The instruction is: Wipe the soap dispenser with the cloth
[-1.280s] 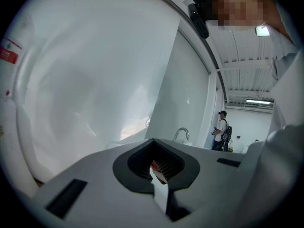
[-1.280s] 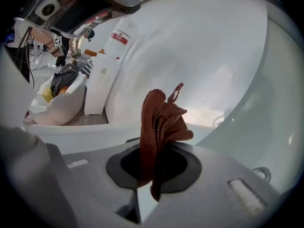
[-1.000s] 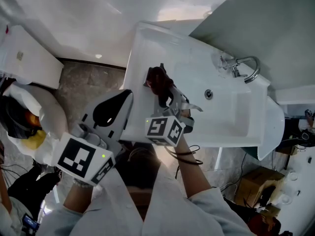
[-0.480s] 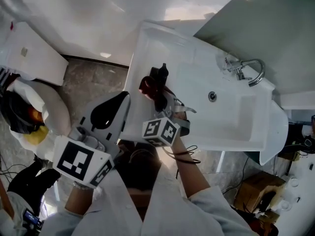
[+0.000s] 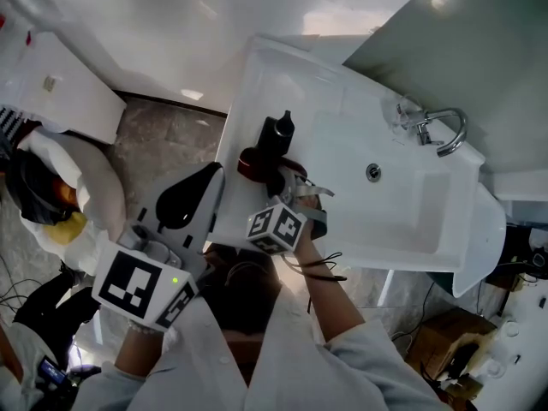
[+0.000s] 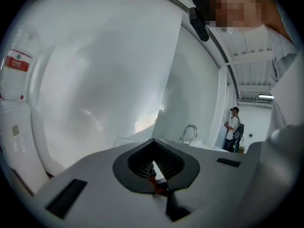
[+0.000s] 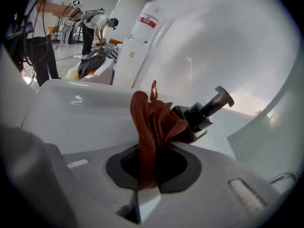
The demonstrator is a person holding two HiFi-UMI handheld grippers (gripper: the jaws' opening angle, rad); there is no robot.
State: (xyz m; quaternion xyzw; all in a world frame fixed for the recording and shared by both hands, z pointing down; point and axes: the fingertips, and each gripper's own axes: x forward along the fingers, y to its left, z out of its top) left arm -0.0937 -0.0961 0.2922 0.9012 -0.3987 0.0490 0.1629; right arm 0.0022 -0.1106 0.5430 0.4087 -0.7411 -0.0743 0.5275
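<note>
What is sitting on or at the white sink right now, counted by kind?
dark pump-top soap dispenser: 1
rust-red knitted cloth, held in the right gripper's jaws: 1
chrome curved faucet: 1
Total: 3

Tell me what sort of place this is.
Most likely a bathroom or washroom: a white rectangular ceramic washbasin with a curved chrome tap, and a dark pump-top soap dispenser sitting on its rim, where the right tool holds a rust-red knitted cloth.
</note>
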